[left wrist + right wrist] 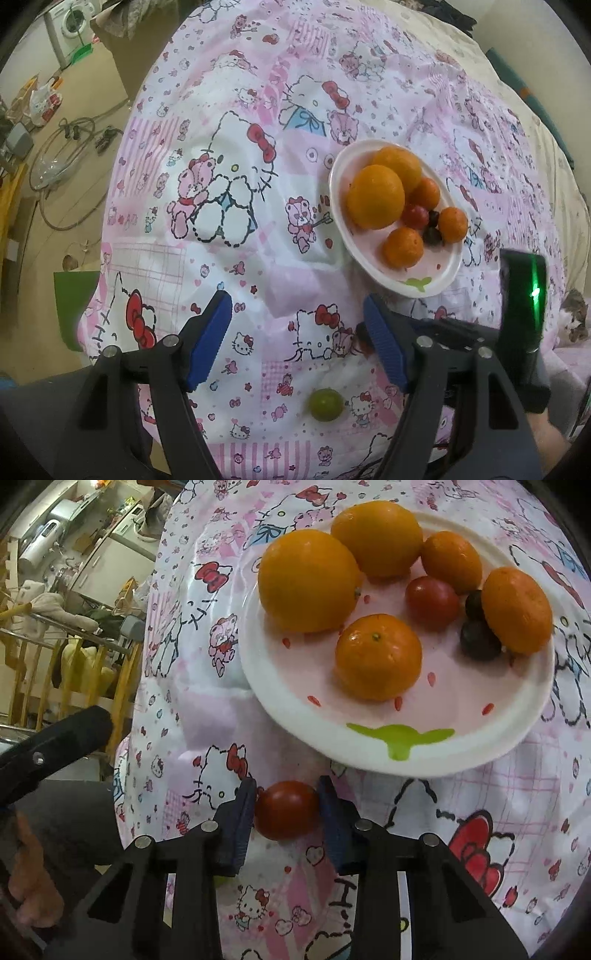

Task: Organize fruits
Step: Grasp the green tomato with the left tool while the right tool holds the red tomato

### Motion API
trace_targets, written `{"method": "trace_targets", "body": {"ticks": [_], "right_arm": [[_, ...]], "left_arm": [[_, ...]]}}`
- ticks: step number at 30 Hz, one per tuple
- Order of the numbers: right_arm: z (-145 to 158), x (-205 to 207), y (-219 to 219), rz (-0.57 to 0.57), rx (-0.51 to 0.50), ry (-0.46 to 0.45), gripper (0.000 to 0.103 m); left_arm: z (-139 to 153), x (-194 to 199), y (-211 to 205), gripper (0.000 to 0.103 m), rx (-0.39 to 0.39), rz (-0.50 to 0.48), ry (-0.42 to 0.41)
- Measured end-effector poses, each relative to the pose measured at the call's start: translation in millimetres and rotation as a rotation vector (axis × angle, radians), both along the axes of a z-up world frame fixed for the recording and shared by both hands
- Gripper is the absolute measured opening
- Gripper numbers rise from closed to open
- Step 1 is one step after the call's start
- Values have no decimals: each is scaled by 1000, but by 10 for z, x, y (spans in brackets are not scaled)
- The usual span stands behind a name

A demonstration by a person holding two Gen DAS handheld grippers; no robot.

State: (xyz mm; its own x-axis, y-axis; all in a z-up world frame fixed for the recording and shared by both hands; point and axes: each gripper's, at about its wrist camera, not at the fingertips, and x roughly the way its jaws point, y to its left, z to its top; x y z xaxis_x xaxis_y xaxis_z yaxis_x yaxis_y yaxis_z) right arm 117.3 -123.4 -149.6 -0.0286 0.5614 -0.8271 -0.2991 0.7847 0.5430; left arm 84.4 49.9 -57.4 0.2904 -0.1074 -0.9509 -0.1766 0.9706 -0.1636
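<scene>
A white plate point(369, 753) with a pink centre lies on the pink cartoon-print cloth point(207, 709). It holds two large oranges point(308, 581), three small mandarins point(378, 657), a red cherry tomato point(432, 600) and two dark grapes point(478, 638). My right gripper point(287, 805) is shut on a red cherry tomato point(286, 810), just short of the plate's near rim. My left gripper point(297, 325) is open and empty, above a green fruit point(325, 404) lying on the cloth. The plate also shows in the left wrist view point(428, 288), ahead and right of the left gripper.
The cloth point(229, 229) covers a rounded surface that drops off on the left to a floor with hoses and bags point(62, 155). The right gripper's body with a green light point(524, 306) is at the right of the left wrist view. A cat point(574, 317) lies at far right.
</scene>
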Motion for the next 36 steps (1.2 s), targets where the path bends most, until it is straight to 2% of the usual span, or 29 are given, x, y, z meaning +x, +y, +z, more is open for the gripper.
{"method": "trace_targets", "body": {"ticks": [7, 12, 14, 16, 18, 24, 28, 31, 36], "right_arm": [[212, 29, -273, -67, 67, -24, 35], [307, -17, -527, -119, 88, -38, 35], [312, -42, -617, -137, 92, -41, 35], [330, -54, -731, -159, 97, -43, 35], [349, -62, -817, -177, 100, -45, 35], [383, -114, -1043, -209, 113, -47, 35], [441, -115, -1144, -229, 129, -59, 35], [485, -90, -1176, -242, 140, -69, 35], [553, -41, -1209, -258, 161, -79, 35]], "left_arm": [[-229, -261, -161, 71, 51, -110, 80], [-402, -469, -259, 68, 27, -127, 136], [-449, -522, -339, 56, 30, -146, 149], [-507, -559, -453, 53, 41, -178, 169], [-563, -577, -539, 42, 56, -199, 185], [-642, -546, -692, 37, 117, -242, 193], [-636, -554, -753, 24, 114, -262, 190], [-622, -555, -797, 24, 119, -263, 182], [-503, -559, -697, 24, 69, -231, 174]]}}
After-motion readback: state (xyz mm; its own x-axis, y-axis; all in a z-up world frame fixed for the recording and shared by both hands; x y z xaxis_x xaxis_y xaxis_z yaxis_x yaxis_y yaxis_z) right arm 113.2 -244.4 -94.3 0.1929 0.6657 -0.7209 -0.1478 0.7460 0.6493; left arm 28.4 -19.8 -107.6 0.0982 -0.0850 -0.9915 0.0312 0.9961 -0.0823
